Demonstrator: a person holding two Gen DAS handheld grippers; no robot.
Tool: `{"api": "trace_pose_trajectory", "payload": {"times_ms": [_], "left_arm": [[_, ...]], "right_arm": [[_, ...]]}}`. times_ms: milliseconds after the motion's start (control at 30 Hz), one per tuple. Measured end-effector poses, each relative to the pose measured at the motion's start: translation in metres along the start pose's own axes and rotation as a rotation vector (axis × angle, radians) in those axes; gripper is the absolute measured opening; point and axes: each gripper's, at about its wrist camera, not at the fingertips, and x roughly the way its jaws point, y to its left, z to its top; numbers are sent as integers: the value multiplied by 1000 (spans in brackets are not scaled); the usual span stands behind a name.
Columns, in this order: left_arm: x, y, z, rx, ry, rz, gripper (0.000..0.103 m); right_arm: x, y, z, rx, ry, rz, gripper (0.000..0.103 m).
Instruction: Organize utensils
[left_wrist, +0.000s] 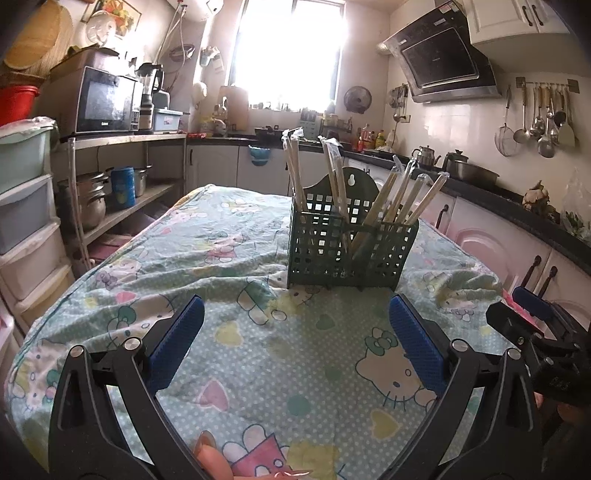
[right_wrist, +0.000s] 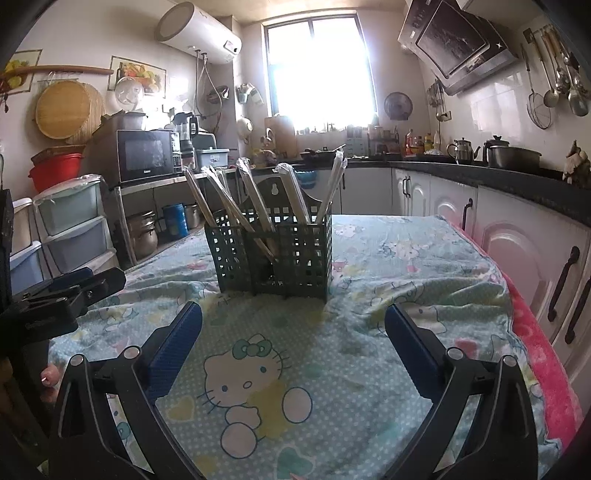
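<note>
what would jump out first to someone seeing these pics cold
Probably the green lattice utensil holder standing upright mid-table, with wrapped chopsticks fanning out of its top. Next, the mint cartoon-cat tablecloth, rumpled around the holder's base. Then the left gripper and right gripper, both open and empty, pointing at the holder from short of it, with the glaring window behind.

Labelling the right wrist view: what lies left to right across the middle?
Left gripper → green utensil holder → pink blanket edge → cabinet door.
</note>
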Motion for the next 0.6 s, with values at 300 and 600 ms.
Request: {"api": "trace_pose_trajectory", "payload": {"times_ms": [300, 600], "left_arm": [[1, 2, -2, -4, 8, 9, 92], [1, 1, -3, -1, 11, 7, 92]], "right_arm": [[1, 0, -2, 6, 13, -3, 97], [2, 1, -3, 7, 16, -3, 97]]}}
